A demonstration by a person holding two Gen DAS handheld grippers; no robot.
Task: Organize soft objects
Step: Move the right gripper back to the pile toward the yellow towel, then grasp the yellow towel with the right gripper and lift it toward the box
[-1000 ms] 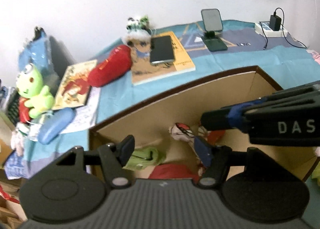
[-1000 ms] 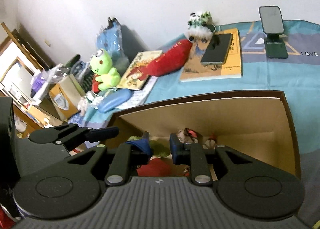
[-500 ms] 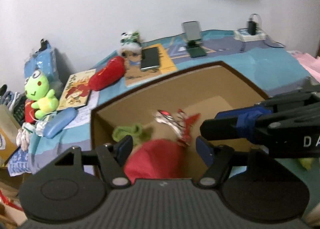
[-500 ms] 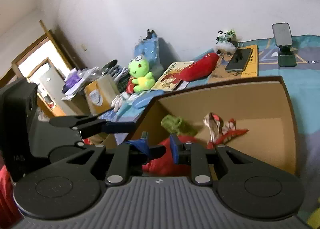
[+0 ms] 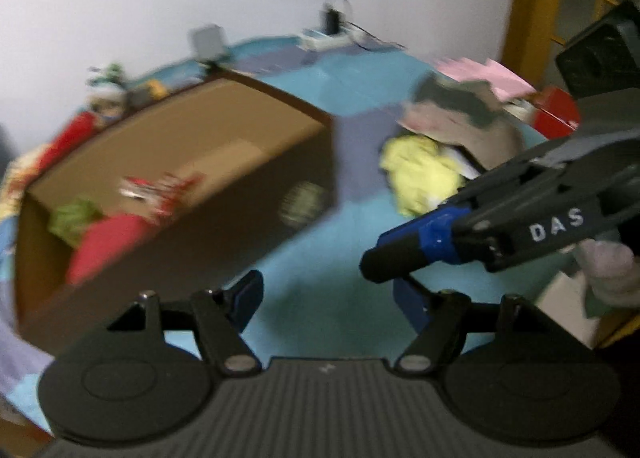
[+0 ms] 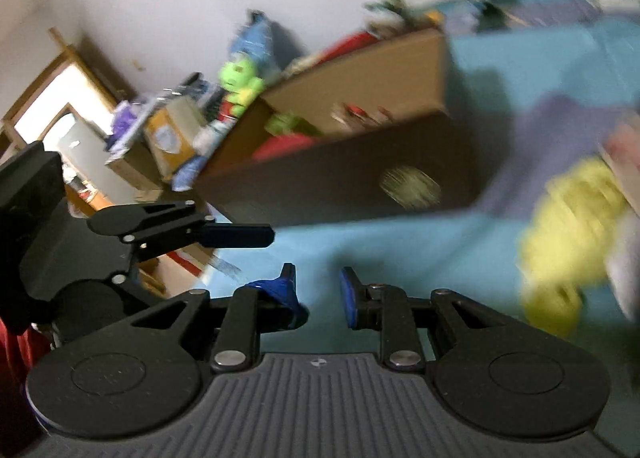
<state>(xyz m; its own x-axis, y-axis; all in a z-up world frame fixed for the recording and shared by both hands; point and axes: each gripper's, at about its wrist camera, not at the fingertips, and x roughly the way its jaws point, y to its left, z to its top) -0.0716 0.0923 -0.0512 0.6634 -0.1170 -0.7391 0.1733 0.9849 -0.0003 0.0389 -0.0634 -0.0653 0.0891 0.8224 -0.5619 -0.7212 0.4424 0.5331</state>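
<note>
Left wrist view was blurred: the left gripper (image 5: 326,300) was seen spread wide and empty over the teal cloth (image 5: 320,258), its jaws having just been opening. The right gripper (image 6: 316,294) was seen with a narrow gap between its pads, nothing between them. Beyond, a yellow plush (image 5: 420,172) lay beside the cardboard box (image 5: 248,214), where red (image 5: 106,244) and green soft items (image 5: 72,216), probably toys, were held.

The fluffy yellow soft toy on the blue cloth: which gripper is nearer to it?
Right. The right gripper reaches toward the fluffy yellow soft toy, tip just short of it. The left gripper hangs further back, over bare blue cloth.
</note>
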